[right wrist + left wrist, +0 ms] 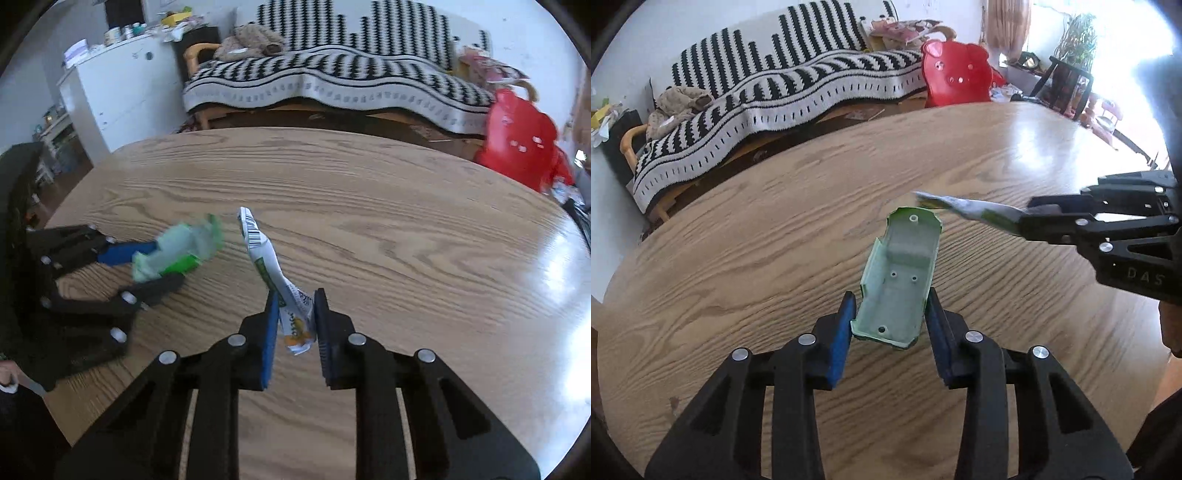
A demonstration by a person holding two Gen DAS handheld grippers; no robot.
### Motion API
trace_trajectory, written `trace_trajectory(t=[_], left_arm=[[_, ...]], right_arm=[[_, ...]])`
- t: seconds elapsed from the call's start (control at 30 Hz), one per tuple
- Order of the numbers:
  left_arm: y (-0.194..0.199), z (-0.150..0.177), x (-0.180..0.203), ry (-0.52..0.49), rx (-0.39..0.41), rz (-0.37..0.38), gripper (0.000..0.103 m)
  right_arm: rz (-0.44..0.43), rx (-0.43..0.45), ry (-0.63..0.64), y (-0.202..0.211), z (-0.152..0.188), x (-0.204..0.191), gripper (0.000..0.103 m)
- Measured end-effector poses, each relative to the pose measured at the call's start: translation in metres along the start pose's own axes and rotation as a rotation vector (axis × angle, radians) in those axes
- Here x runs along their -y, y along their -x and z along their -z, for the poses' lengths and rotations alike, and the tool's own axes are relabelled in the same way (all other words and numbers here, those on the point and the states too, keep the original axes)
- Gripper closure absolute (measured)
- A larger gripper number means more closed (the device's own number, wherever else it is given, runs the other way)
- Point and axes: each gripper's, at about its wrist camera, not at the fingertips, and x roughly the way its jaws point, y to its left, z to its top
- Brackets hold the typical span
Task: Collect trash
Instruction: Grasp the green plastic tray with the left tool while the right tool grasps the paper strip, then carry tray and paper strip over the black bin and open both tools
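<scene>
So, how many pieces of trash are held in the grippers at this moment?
2. A green plastic shell sits between the left gripper fingers; a crumpled white wrapper is pinched in the right gripper. More may lie out of view.

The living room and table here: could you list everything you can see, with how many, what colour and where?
Green plastic shell: one, pale green, held above the table in the left claw.
Wrapper: one, white with green and orange print and a barcode, held in the right claw.
Table: one, light wood grain, round-edged, under both claws.
Sofa throw: one, black and white stripes, over the sofa behind the table.
Plush toy: one, brown, on the sofa's end.
Pig-face chair: one, red, past the table.
Cabinet: one, white, beside the sofa.
Left claw: black, blue pads.
Right claw: black, blue pads.
</scene>
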Motion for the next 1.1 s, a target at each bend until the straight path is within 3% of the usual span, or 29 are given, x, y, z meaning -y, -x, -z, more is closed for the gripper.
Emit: trace_trajectory(t=[0.23, 0.4, 0.67, 0.9, 1.1], left_arm=[[0.023, -0.012, 0.052, -0.027, 0.042, 0.057, 0.066], [0.034, -0.019, 0.125, -0.087, 0.056, 0.134, 0.069], [0.056, -0.02, 0.256, -0.204, 0.07, 0.315, 0.07], [0.075, -0.004, 0.371, -0.329, 0.076, 0.494, 0.07], [0.056, 0.029, 0.467, -0.421, -0.034, 0.611, 0.07]], right_arm=[[0.132, 0.027, -0.116, 0.072, 0.048, 0.061, 0.083], [0.248, 0.08, -0.237, 0.145, 0.101, 0.113, 0.083], [0.398, 0.154, -0.453, 0.26, 0.216, 0.186, 0.083], [0.5, 0.167, -0.646, 0.33, 0.329, 0.225, 0.083], [0.564, 0.123, -0.842, 0.363, 0.406, 0.249, 0.083]])
